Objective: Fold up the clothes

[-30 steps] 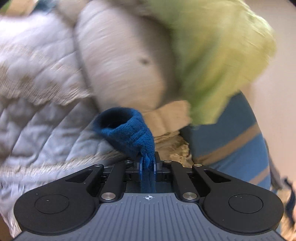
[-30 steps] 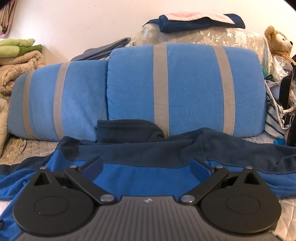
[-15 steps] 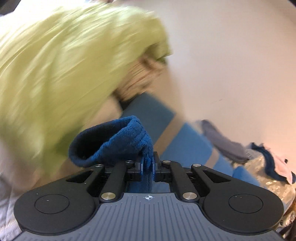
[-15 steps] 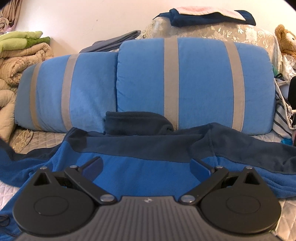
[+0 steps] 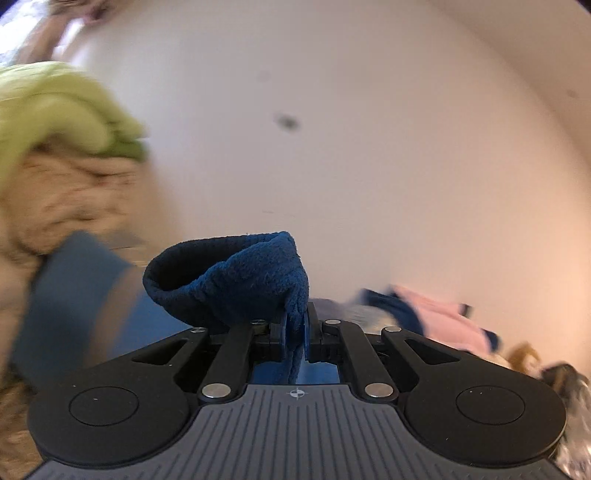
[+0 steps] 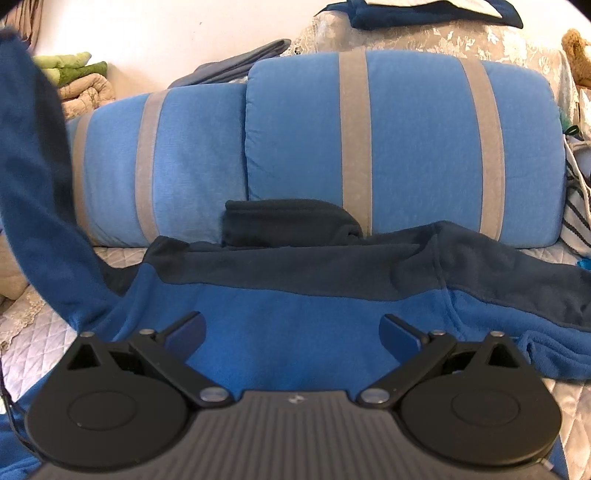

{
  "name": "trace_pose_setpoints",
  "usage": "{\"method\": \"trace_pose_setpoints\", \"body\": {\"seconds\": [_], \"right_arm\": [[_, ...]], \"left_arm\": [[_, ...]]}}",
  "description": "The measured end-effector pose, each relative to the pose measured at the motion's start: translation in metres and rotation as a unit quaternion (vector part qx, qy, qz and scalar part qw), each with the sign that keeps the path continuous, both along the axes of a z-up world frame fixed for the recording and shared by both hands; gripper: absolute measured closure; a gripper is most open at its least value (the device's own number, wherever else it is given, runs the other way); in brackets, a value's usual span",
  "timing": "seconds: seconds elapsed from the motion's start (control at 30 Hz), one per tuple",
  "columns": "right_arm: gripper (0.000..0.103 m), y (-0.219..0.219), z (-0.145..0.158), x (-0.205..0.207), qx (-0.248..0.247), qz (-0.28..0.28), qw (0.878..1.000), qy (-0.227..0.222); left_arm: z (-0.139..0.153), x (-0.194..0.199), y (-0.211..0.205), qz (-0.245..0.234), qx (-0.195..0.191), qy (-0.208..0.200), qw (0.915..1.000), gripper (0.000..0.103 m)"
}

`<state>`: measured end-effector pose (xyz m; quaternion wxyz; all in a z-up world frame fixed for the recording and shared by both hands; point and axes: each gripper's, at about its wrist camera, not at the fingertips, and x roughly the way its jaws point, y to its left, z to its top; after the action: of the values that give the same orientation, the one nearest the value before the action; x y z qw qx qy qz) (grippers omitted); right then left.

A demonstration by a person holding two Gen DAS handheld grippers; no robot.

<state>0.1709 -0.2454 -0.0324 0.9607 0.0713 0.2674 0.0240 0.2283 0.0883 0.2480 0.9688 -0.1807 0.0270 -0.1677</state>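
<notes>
Fleece top: blue fleece top (image 6: 295, 332) spread flat over the lower half of the right wrist view, body a brighter blue, a dark navy band across the shoulders, dark collar bunched up against the pillows at frame centre.
Left sleeve: sleeve (image 6: 40, 206) lifted off the bed, rising as a broad blue band along the left edge of the right wrist view, up and out of frame at upper left.
Cuff: navy sleeve cuff (image 5: 236, 280) sits centre of the left wrist view, its opening gaping toward the left; a fold of it runs down between the pads.
Left gripper: left gripper (image 5: 295, 326) pinching the cuff, pads pressed together on the fleece with only the fabric between them; pointing roughly level at a bare pale wall. Background blurred.
Right gripper: right gripper (image 6: 291, 330) low over the fleece body, fingers spread wide, nothing between them; cannot tell if the tips touch the cloth.
Right sleeve: stretched out toward the right edge of the right wrist view, lying flat.
Pillows: two blue pillows (image 6: 402, 147) with grey stripes stand side by side behind the top, across the middle of the frame.
Bed cover: quilted pale bed cover (image 6: 40, 343) showing at lower left and lower right.
Stack, upper left: folded green and beige bedding (image 6: 79, 75) against the wall; same pile blurred at left in the left wrist view.
Upper right: navy and pink folded cloth (image 6: 436, 14) on a lace-covered mound; part of a brown plush toy (image 6: 576, 55) at the far right edge.
</notes>
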Motion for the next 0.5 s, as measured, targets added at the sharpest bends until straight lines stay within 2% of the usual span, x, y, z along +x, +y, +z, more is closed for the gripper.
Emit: {"method": "trace_pose_setpoints", "body": {"seconds": [0.2,0.33,0.5], "right_arm": [[0.000,-0.005,0.002,0.000,0.021,0.001,1.000,0.005],[0.000,-0.009,0.002,0.001,0.038,-0.003,0.999,0.011],[0.000,-0.013,0.002,0.002,0.054,-0.005,0.998,0.018]], "left_arm": [[-0.013,-0.012,-0.087,-0.074,0.068,-0.019,0.9947,0.095],[-0.038,-0.017,-0.129,-0.122,0.062,-0.008,0.9905,0.095],[-0.076,-0.009,-0.176,-0.150,0.087,0.020,0.9846,0.092]]}}
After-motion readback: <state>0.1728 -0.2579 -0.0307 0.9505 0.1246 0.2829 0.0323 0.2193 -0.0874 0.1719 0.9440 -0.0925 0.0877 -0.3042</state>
